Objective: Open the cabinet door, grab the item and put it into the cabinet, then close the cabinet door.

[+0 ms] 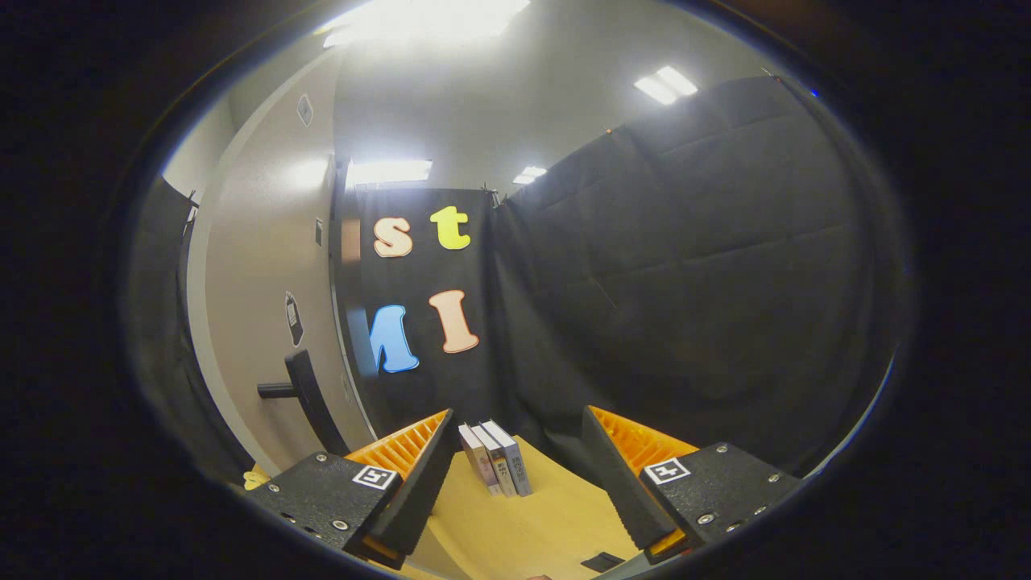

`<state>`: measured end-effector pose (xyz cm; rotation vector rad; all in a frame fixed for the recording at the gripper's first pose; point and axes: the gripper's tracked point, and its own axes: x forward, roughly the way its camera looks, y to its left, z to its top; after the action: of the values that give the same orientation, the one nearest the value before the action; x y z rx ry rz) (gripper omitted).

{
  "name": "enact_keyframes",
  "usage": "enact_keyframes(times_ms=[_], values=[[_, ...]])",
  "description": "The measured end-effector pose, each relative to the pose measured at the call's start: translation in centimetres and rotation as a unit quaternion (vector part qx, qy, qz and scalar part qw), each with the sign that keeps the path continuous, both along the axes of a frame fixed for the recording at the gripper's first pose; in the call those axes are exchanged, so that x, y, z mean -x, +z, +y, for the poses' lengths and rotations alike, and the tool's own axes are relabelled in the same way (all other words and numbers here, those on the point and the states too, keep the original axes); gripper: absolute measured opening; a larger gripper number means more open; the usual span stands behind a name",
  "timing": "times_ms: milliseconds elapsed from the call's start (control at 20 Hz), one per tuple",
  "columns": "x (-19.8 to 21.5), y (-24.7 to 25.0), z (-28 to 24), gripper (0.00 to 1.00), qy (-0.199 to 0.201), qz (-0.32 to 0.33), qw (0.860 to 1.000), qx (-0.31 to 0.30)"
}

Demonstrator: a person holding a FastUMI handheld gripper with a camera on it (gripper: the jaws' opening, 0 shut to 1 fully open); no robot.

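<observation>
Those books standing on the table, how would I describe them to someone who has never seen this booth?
Start at the light wooden table in front of the black cloth wall. Just beyond the open tongs, nearer one finger, stand three thin books, pressed together, leaning slightly. They are the tallest upright things on the tabletop; the small dark flat object nearer the tongs lies low.
</observation>
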<state>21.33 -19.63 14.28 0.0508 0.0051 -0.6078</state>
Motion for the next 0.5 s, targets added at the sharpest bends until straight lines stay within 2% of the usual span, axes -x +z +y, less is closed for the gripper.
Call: enact_keyframes(times_ms=[100, 300, 500], values=[[-1.2, -0.6, 1.6, 0.95, 0.020, 0.010, 1.000, -0.001], [-1.1, -0.6, 1.8, 0.90, 0.008, 0.011, 1.000, 0.015], [-1.6, -0.9, 4.1, 0.90, 0.030, 0.013, 0.999, 0.014]])
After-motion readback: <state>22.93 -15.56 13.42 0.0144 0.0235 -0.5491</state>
